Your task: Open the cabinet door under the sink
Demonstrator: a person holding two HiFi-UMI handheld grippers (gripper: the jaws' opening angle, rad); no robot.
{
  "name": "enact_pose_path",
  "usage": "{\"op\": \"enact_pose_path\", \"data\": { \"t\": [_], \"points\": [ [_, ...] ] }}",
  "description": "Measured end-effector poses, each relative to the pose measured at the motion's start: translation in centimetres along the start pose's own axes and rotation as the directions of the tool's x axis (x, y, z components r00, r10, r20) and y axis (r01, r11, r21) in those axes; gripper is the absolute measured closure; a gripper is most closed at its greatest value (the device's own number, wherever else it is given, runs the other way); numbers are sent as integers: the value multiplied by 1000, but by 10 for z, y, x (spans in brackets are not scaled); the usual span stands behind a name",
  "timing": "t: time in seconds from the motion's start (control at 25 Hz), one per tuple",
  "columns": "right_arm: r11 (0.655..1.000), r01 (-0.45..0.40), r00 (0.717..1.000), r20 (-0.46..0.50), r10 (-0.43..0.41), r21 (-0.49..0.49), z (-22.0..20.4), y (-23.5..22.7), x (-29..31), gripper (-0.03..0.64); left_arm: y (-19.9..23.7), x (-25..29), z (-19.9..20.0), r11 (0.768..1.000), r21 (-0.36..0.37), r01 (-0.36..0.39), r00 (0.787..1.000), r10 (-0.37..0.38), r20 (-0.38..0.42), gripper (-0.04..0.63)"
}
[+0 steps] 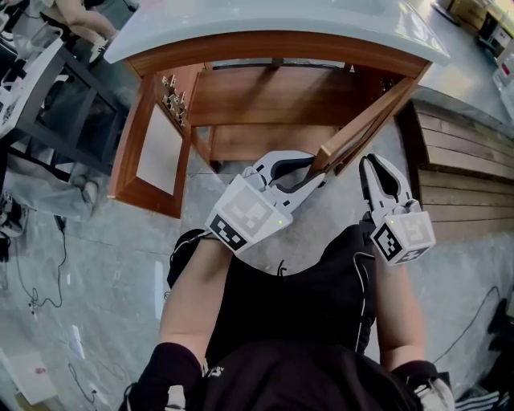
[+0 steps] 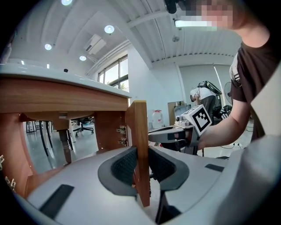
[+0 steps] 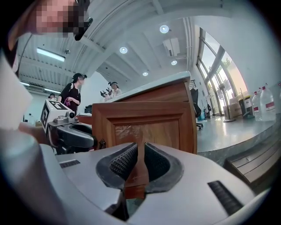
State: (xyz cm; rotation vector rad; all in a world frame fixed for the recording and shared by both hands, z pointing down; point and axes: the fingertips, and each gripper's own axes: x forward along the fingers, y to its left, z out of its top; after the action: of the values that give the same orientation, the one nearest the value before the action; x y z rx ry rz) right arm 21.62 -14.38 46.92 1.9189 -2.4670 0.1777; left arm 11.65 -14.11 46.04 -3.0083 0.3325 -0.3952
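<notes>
Expect a stiff, solid feel from the right door (image 1: 368,120): framed wood with an inset panel, no flex, some weight, yet probably swinging easily on its hinges (image 2: 121,130), so needing only a light sideways pull. Take hold at the free vertical edge, far from the hinges, for the best leverage (no knob or handle visible from here, so nothing else to grab). Mind the smooth varnish: likely to slip through rubber if dragged along the face rather than across it.

Already taken at that edge by the left gripper (image 2: 140,163), with the ribbed pads (image 2: 124,165) pressed against the two faces of the board. Not so with the right gripper (image 3: 139,160): jaws nearly together, only a narrow slit between them, clamping nothing, just facing the door's outer panel from close by.

Looks warm reddish-brown, with a raised frame around a flat panel showing a scuffed sheen. Stands swung well out from the cabinet (image 1: 265,96) beneath the pale countertop (image 1: 281,24), at the right side of the opening, angled toward the person. Matches the left door (image 1: 152,152), likewise wide open on the other side. Judging by that, little left to do beyond easing the right one a bit wider.
</notes>
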Motion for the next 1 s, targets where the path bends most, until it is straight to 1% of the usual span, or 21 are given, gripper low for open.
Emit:
{"op": "enact_pose_path", "data": {
  "t": [0.12, 0.24, 0.36, 0.52, 0.64, 0.76, 0.92, 1.0],
  "points": [
    [1000, -3, 1000, -4, 3, -8, 0, 2, -11, 565, -6, 1, 2, 999, 25, 26, 999, -26, -23, 499],
    [999, -14, 1000, -11, 14, -34, 6, 8, -16, 568, -12, 3, 4, 998, 30, 58, 998, -57, -33, 497],
    [999, -1, 1000, -12, 1, -33, 6, 7, -21, 574, -18, 5, 5, 995, 32, 93, 995, -91, -39, 494],
    [999, 17, 1000, 0, -17, -27, 8, 2, -29, 580, -27, 8, 5, 990, 62, 123, 991, -120, -52, 486],
    [999, 14, 1000, -2, -14, -35, 8, 3, -39, 584, -31, 11, 7, 985, 75, 156, 986, -152, -62, 482],
    [998, 18, 1000, -10, -19, -54, 5, 4, -48, 586, -44, 17, 11, 977, 70, 201, 979, -199, -38, 477],
    [998, 61, 998, -11, -61, -30, 0, 0, -56, 591, -57, 23, 10, 968, 33, 249, 968, -250, 10, 474],
    [998, 63, 998, -28, -64, -22, -7, 1, -63, 594, -65, 28, 14, 960, 22, 279, 959, -280, 34, 474]
  ]
}}
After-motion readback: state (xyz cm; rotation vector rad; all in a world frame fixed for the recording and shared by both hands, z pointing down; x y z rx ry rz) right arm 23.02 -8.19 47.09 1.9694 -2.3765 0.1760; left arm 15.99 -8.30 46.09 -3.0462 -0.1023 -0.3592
